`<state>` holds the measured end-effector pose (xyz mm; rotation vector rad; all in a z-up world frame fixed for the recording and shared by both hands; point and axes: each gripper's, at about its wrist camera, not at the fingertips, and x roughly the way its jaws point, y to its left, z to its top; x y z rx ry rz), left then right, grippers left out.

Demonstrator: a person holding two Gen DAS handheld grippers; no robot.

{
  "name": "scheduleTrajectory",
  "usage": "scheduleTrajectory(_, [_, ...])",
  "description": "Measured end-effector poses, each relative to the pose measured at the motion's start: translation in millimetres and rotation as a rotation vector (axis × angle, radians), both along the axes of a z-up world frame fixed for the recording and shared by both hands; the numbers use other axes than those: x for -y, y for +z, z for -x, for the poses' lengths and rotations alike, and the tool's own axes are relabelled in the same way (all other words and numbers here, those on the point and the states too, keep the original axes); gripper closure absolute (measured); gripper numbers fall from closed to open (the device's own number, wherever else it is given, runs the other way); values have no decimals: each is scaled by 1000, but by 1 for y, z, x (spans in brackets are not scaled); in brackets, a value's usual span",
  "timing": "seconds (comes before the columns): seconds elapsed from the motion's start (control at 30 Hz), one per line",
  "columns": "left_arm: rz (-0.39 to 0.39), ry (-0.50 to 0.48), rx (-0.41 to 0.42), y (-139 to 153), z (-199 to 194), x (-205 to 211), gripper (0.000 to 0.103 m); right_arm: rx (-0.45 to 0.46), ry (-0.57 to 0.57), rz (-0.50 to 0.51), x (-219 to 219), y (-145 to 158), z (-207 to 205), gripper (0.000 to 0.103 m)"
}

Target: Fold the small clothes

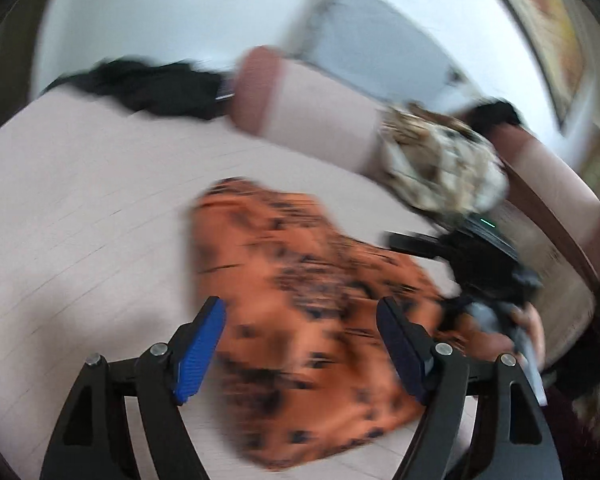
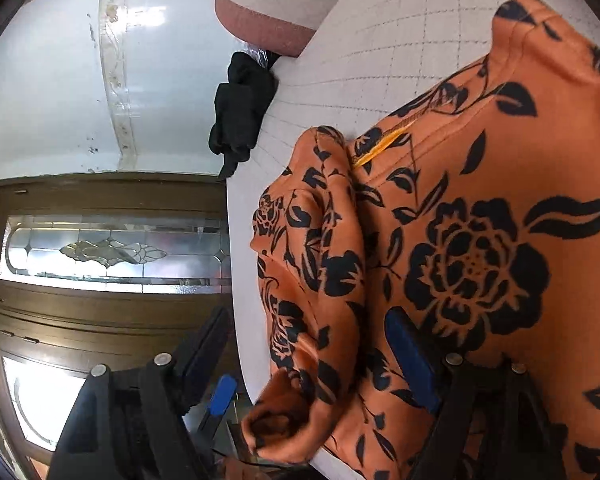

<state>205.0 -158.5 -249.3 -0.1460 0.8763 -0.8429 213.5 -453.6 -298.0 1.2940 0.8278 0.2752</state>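
Left wrist view: we are holding our left claw (image 1: 300,344) spread over the orange floral garment (image 1: 300,280) lying mid-frame on the quilted bed (image 1: 80,200) — right claw (image 2: 308,356) spread too, gripping nothing. Between folds, seemingly; next we need an edge — perhaps the sleeve (image 2: 308,264).

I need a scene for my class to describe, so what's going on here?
A person is folding clothes on a quilted bed, with a hand-held gripper in each hand. An orange floral top lies on it, partly folded. The left hand-held gripper hangs open above the top, holding nothing. The right hand-held gripper is open too, over the top's edge. Black clothes wait further back.
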Motion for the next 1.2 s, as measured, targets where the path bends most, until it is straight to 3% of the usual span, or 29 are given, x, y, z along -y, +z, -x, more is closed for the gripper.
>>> scheduleTrajectory(0.13, [-70,69,-69,-23,-18,-6,25,10,-8,25,-11,2,-11,21])
scheduleTrajectory(0.27, [-201,-6,-73,-41,-11,13,25,14,16,96,-33,7,-22,26])
scheduleTrajectory(0.3, [-219,-26,-60,-43,-8,17,25,11,20,128,-41,7,-25,42])
scheduleTrajectory(0.33, [-227,-38,-51,-43,-6,20,25,4,29,156,-47,6,-28,73])
scheduleTrajectory(0.37, [-235,-52,-38,-42,-3,21,25,-14,38,208,-54,5,-30,83])
scheduleTrajectory(0.4, [-235,-56,-30,-40,-1,21,25,-22,29,245,-59,4,-30,85])
scheduleTrajectory(0.53, [-161,-61,-43,-32,1,19,25,54,-45,298,-60,27,-14,89])
scheduleTrajectory(0.73, [-13,-144,-42,-21,28,43,21,162,-191,398,-42,68,55,90])
scheduleTrajectory(0.83, [-36,-184,-67,-31,42,67,19,115,-267,428,-16,63,88,90])
scheduleTrajectory(0.9, [-122,-187,6,-34,54,81,17,33,-274,400,2,44,97,90])
scheduleTrajectory(1.0, [-172,-229,79,-31,69,91,17,-125,-279,349,20,11,102,90])
scheduleTrajectory(1.13, [-181,-239,95,-32,71,86,17,-126,-233,410,16,14,101,90])
scheduleTrajectory(1.2, [-169,-233,80,-33,67,88,16,-134,-214,382,17,14,100,86])
